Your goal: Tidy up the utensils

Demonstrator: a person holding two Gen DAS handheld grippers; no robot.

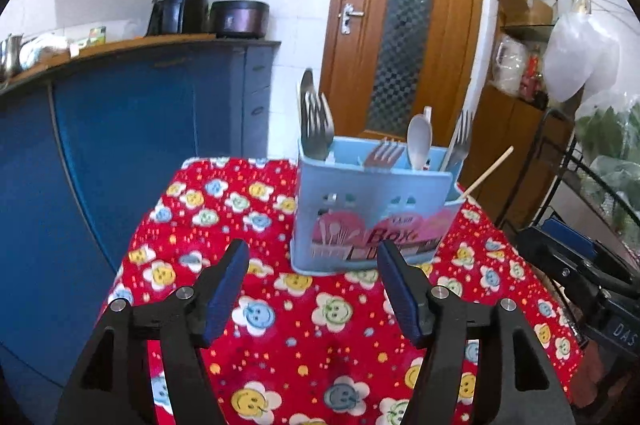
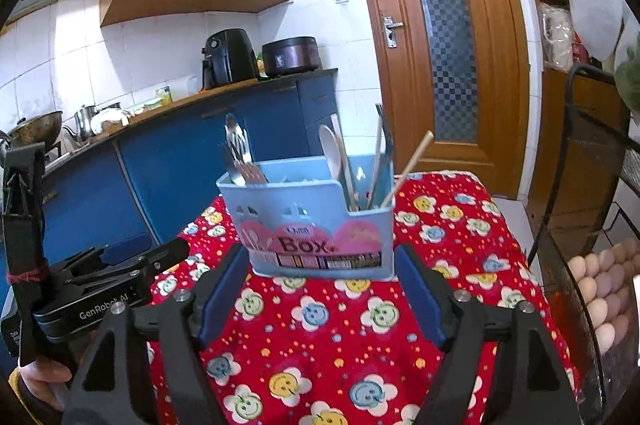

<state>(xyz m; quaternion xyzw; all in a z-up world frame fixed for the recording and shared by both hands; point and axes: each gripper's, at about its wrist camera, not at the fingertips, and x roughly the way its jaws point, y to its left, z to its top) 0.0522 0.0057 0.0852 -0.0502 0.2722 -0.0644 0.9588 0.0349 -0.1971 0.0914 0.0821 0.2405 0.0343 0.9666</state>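
A light blue utensil box [image 1: 372,209] with a pink "Box" label stands on a table under a red flowered cloth [image 1: 288,325]. Metal forks [image 1: 316,121], a white spoon [image 1: 418,141] and a wooden chopstick [image 1: 490,171] stick up from it. My left gripper [image 1: 311,253] is open just in front of the box, with nothing between its blue pads. In the right wrist view the box [image 2: 316,209] sits straight ahead. My right gripper [image 2: 322,253] is open, its fingers flanking the box's lower corners without pressing on it. The left gripper [image 2: 120,265] shows there at the left.
A blue kitchen counter [image 2: 200,145] with an air fryer [image 2: 228,57] and a rice cooker [image 2: 290,55] runs behind the table on the left. A wooden door [image 2: 440,45] stands behind. A black wire rack [image 2: 580,185] holding eggs [image 2: 600,285] stands close at the right.
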